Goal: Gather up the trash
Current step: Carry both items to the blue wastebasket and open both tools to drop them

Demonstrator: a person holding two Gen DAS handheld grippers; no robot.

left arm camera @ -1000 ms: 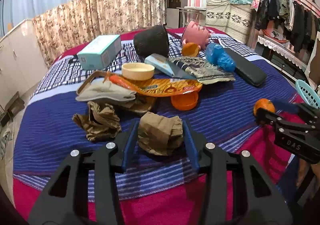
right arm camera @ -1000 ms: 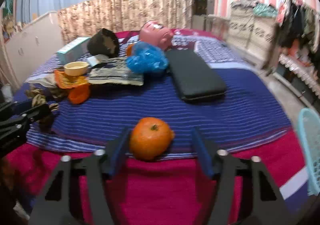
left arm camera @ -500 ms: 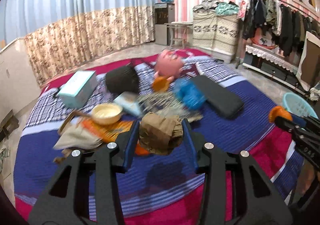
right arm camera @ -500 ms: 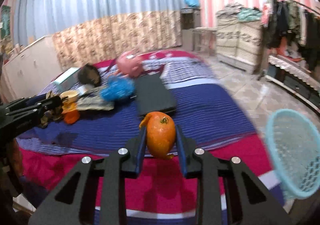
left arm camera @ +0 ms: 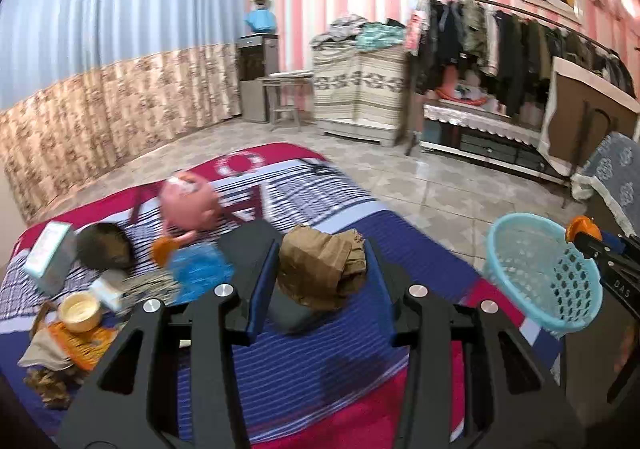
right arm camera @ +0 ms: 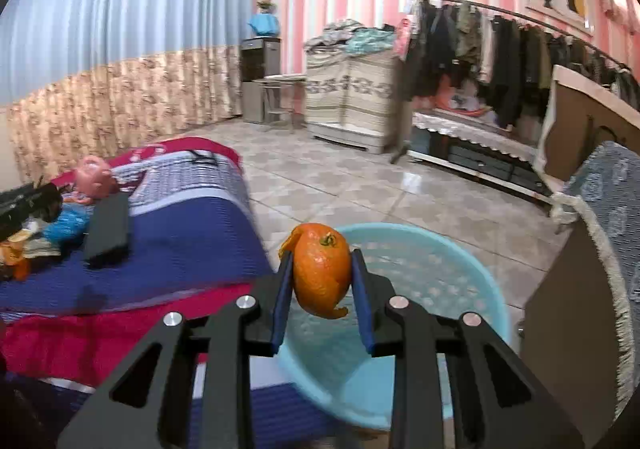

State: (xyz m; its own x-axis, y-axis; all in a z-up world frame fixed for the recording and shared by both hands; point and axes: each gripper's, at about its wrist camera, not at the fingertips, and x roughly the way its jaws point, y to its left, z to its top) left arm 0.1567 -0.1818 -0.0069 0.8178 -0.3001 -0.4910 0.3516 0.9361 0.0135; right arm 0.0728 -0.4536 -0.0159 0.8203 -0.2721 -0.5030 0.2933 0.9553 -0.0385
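Observation:
My left gripper point(left arm camera: 320, 269) is shut on a crumpled brown paper wad point(left arm camera: 322, 271) and holds it in the air over the blue striped bed point(left arm camera: 320, 361). My right gripper point(right arm camera: 320, 281) is shut on an orange peel point(right arm camera: 321, 274) and holds it above the light blue plastic basket point(right arm camera: 460, 277). The basket also shows in the left wrist view point(left arm camera: 540, 273) at the right, past the bed's edge, with the right gripper point(left arm camera: 588, 235) and its orange peel point(left arm camera: 580, 227) over its far rim.
On the bed lie a pink piggy bank point(left arm camera: 188, 205), a black case point(left arm camera: 248, 245), a blue bag point(left arm camera: 198, 269), a black pouch point(left arm camera: 104, 247), a box point(left arm camera: 48, 253), a yellow bowl point(left arm camera: 80, 311) and brown scraps point(left arm camera: 44, 385). A cloth-covered cabinet point(right arm camera: 600, 249) stands right of the basket.
Both grippers lifted their loads off the bed and swung right. The right gripper closed on the orange peel and now hangs over the basket; the left carries the paper wad toward it.

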